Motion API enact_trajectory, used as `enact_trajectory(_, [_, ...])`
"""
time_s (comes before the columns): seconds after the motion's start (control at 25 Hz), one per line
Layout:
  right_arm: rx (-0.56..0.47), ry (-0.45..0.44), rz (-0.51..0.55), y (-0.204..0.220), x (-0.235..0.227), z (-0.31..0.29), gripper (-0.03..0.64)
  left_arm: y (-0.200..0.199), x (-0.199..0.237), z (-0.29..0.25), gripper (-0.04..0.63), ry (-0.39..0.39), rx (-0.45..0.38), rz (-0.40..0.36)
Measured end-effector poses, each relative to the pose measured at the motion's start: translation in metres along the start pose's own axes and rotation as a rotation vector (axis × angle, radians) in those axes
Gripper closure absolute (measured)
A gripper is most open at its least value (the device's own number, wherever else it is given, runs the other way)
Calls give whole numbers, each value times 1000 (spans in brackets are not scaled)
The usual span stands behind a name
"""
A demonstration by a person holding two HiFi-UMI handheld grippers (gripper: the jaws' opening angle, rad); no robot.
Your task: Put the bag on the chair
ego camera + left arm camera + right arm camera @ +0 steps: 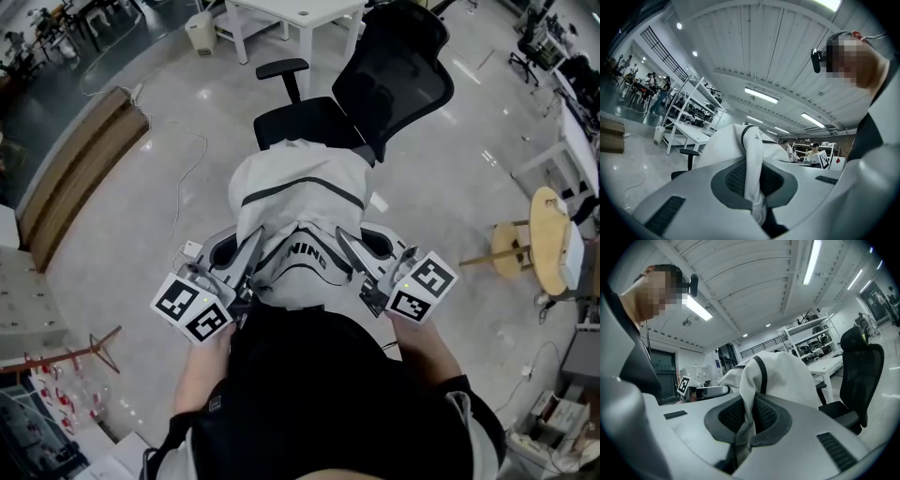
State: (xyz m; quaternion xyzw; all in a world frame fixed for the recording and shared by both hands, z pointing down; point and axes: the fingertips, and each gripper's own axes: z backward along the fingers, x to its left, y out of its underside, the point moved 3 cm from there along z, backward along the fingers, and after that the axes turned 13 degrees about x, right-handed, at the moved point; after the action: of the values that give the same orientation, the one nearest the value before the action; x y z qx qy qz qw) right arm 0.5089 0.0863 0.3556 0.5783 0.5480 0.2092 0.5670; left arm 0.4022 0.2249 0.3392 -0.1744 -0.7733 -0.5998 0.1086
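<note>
L jaws: left gripper [752, 182] clamped tight on a fold of white fabric at the bag's [300, 197] L side.
R jaws: right gripper [749, 418] likewise, pinching a fold on the R side.
Why 2 grips: soft bag sags; a pinch each side holds it spread & level, prob. so it lands flat.
Bag: in the air btw both grippers, far end over the seat's front edge; can't tell if touching.
Chair: [309, 122] black, seat bare, backrest on far side, so open to approach.
Next (guess): fwd over seat, lower, release.

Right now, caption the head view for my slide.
The left gripper and right gripper hold the white bag, jaws shut, before the black chair.
</note>
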Motion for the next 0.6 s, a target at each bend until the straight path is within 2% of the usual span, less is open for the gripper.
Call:
enact_trajectory(0.28, [-5,-52,-116,-26,-22,-103,586,-27,108,9,572,-16,6,20])
enact_trajectory(0.4, [-6,-71,-116,-49,-26,-153,584,-50,156,22,572,-27,-10,-2])
enact_trajectory(0.6, [-32,-40,-103,-89,-35,-232,584,-94,224,46,574,-25,-32,-72])
